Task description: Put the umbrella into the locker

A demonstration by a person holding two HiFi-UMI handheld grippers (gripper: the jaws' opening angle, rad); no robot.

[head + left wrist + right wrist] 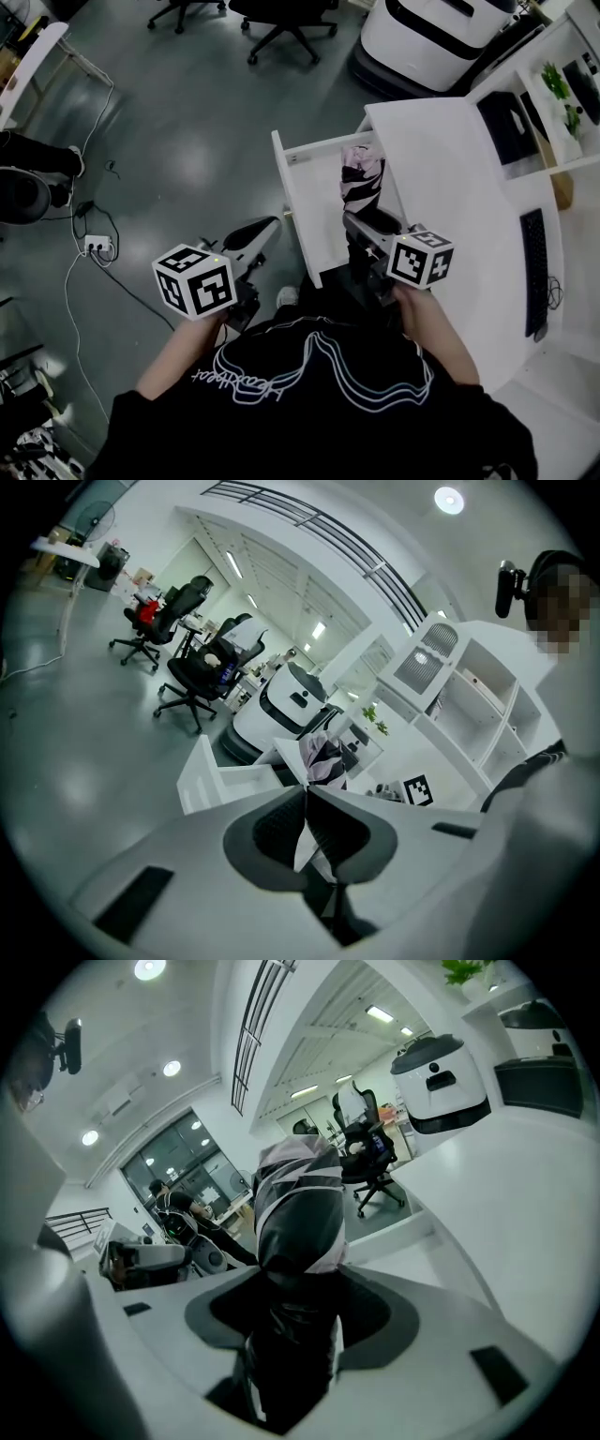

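Clamped between the half-spread pads of my right gripper (298, 1312) is the folded black-and-pink umbrella (298, 1208). Its long axis runs straight out from the jaws, away from me, with its far end at the mouth of the white locker (302, 202), beside the open door. My left gripper (306, 829) is pressed together on nothing.

The umbrella (362, 180) has its lower end hidden behind the right claw (363, 242); the locker (307, 202) interior is unseen.
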